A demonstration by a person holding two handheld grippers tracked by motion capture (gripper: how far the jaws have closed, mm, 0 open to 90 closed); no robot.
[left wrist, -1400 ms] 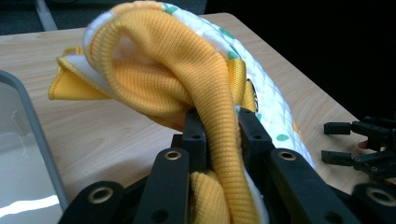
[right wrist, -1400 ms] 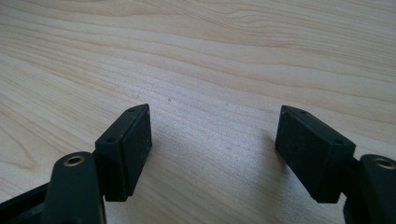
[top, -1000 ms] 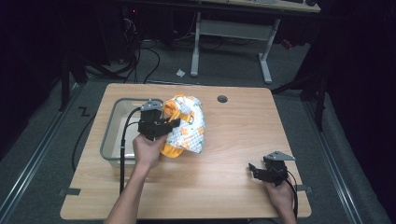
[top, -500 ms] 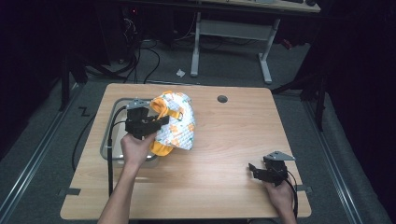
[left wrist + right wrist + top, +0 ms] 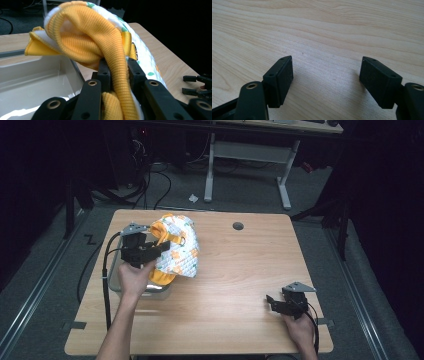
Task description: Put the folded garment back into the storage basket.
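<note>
The left gripper has its jaws clamped on a fold of the orange-and-white garment, which bunches up above and ahead of them — its quilted side drapes off to the right. Below and left of those jaws sits the grey bin, nothing lying between. The right gripper stands wide open over bare wooden table, well apart from the cloth.

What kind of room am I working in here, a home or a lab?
Most likely a lab or test room, not a home: a bare wooden table stands on grey carpet, loose cables trail across the floor behind it, and a metal-legged workbench sits in the dark background.
</note>
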